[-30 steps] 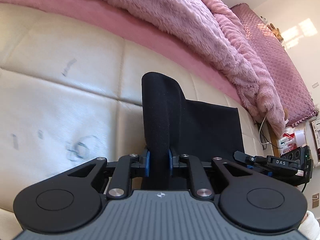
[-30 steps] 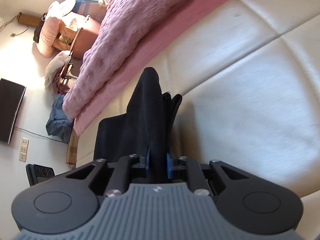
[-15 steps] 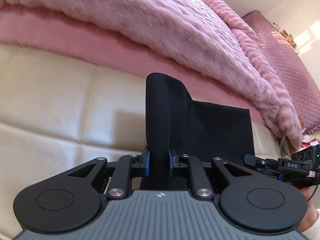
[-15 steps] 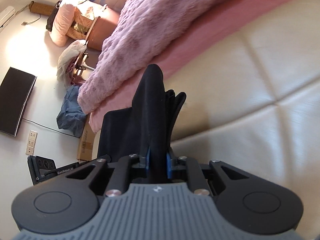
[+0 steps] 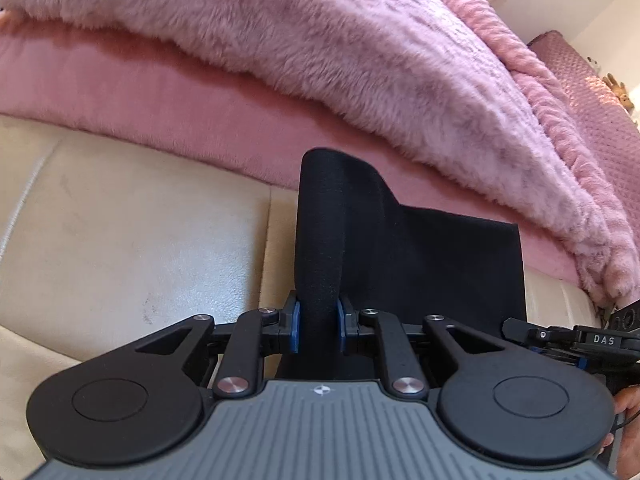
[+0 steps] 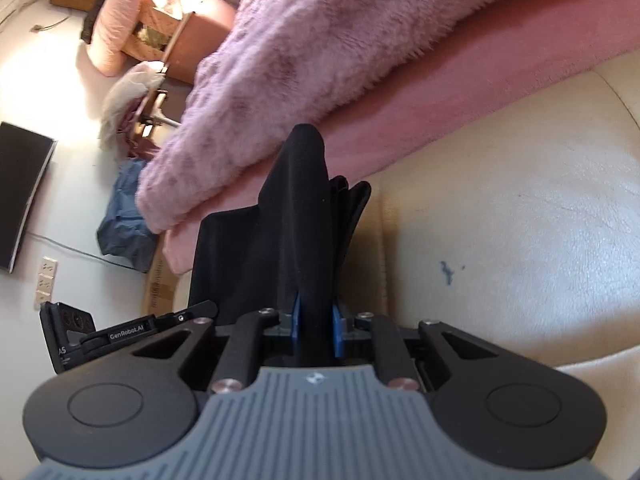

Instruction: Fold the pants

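The black pants [image 5: 432, 264] hang stretched between my two grippers above a cream leather surface [image 5: 132, 248]. My left gripper [image 5: 319, 326] is shut on one thick rolled edge of the pants, which stands up between its blue pads. In the right wrist view my right gripper [image 6: 314, 330] is shut on the other edge of the pants [image 6: 296, 216], bunched into upright folds. The right gripper [image 5: 576, 340] shows at the right edge of the left wrist view, and the left gripper [image 6: 120, 330] shows low on the left in the right wrist view.
A fluffy pink blanket [image 5: 360, 52] and a pink sheet [image 5: 160, 100] lie just beyond the pants. Past the bed's edge the floor holds a blue cloth heap [image 6: 124, 216], a dark screen [image 6: 20, 200], a cardboard box [image 6: 158, 288] and pink cushions [image 6: 116, 28].
Both grippers have carried the pants across the cream surface toward the pink sheet and blanket, which now fill more of both views. Both grips are unchanged.
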Available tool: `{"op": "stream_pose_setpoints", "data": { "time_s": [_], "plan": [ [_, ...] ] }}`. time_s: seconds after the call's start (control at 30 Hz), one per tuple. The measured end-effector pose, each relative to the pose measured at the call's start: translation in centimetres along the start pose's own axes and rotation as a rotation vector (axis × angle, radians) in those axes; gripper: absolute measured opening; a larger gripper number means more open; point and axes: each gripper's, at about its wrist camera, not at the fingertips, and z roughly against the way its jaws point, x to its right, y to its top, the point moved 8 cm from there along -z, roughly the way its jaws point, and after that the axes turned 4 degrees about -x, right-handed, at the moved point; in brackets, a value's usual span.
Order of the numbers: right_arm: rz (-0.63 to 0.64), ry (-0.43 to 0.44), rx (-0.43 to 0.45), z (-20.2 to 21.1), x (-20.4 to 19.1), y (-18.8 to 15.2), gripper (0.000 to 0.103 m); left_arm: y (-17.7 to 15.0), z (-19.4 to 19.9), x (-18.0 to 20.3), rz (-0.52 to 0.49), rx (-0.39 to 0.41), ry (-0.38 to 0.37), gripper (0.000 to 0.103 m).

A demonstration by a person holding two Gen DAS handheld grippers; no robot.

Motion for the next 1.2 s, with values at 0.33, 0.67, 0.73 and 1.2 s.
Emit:
{"op": "stream_pose_setpoints", "data": {
  "time_s": [0.33,0.67,0.73,1.2],
  "plan": [
    [-0.004,-0.085,-0.004,-2.4,3.4,0.4,0.013,-0.7,-1.4,-1.8,-0.027,0.048,0.062,0.042],
    [0.144,-0.241,0.066,1.5,2.8,-0.4,0.02,-2.4,2.2,-1.3,-0.074,0.147,0.178,0.036],
    [0.211,-0.25,0.089,2.6,1.8,-1.0,0.018,-3.5,3.2,-0.5,-0.098,0.186,0.182,0.032],
    [0.526,-0.363,0.083,1.4,-1.2,-6.4,0.011,-9.2,2.4,-1.8,0.001,0.16,0.21,0.032]
  ]
}}
